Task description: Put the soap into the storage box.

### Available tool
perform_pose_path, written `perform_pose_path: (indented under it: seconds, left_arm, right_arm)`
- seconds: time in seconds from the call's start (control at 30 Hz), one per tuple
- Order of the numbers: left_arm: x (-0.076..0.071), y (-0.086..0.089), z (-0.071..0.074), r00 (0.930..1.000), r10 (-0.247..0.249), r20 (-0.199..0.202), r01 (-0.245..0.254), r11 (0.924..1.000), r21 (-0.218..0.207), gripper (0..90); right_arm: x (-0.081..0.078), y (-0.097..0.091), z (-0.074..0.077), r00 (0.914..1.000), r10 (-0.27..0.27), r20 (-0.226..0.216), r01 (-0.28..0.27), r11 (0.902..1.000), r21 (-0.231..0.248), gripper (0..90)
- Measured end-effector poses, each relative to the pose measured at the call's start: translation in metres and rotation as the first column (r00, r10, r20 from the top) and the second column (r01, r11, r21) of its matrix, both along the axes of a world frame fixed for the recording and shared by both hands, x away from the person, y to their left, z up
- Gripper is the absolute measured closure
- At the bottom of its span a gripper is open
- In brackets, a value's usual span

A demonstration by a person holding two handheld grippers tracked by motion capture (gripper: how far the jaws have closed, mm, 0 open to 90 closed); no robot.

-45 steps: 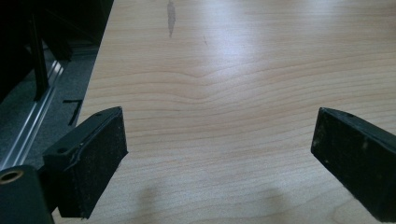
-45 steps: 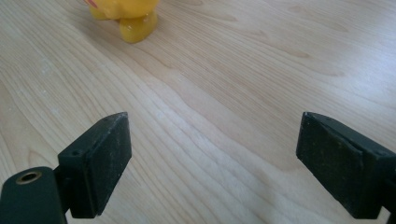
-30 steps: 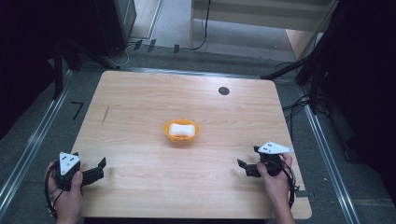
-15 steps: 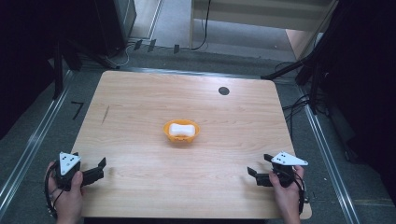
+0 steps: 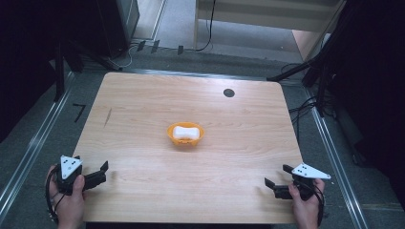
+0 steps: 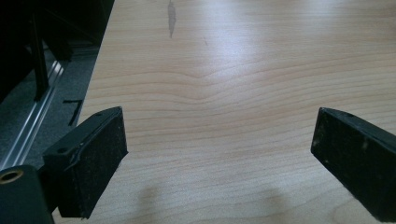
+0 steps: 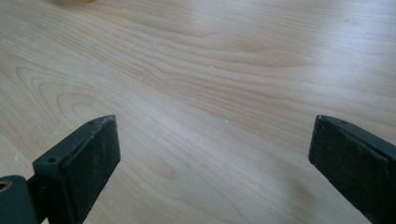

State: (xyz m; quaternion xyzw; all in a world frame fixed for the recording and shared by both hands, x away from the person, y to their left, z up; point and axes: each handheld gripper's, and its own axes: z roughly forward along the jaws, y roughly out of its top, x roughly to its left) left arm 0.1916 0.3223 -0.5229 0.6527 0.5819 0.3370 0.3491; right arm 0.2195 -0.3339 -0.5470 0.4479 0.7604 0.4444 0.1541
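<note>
Wooden table [image 5: 143,109] bears an orange bowl [image 5: 185,134] at its centre, a white block [image 5: 185,132] inside. Your left gripper [image 5: 101,171] rests wide apart and empty at the near-left corner; your right gripper [image 5: 276,177], jaws just widened, holds nothing near-right.

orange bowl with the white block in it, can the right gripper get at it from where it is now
Probably yes: bare wooden table lies between the right gripper and the orange bowl, and its jaws stand open, holding nothing.

Both grippers' jaws wide apart, empty.
</note>
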Motion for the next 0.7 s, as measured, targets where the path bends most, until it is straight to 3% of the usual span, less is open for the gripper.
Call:
perform_pose_path:
  seconds: [0.37, 0.5, 0.53, 0.7]
  left_arm:
    - [0.000, 0.000, 0.000, 1.0000, 0.002, 0.000, -0.002, 1.0000, 0.003, 3.8]
    - [0.000, 0.000, 0.000, 1.0000, 0.000, -0.003, 0.000, 1.0000, 0.004, 3.8]
    - [0.000, 0.000, 0.000, 1.0000, -0.001, -0.003, 0.001, 1.0000, 0.007, 3.8]
    - [0.000, -0.001, 0.000, 1.0000, 0.002, -0.005, -0.002, 1.0000, 0.008, 3.8]
  right_arm:
    - [-0.017, -0.027, -0.004, 0.9994, -0.034, 0.005, 0.034, 0.9992, 0.022, 0.0]
    - [-0.026, -0.039, -0.004, 0.9979, -0.064, 0.012, 0.063, 0.9963, 0.058, 0.0]
    - [-0.030, -0.047, -0.005, 0.9966, -0.080, 0.021, 0.078, 0.9931, 0.088, 0.0]
    - [-0.034, -0.053, -0.005, 0.9947, -0.101, 0.023, 0.097, 0.9869, 0.129, 0.0]
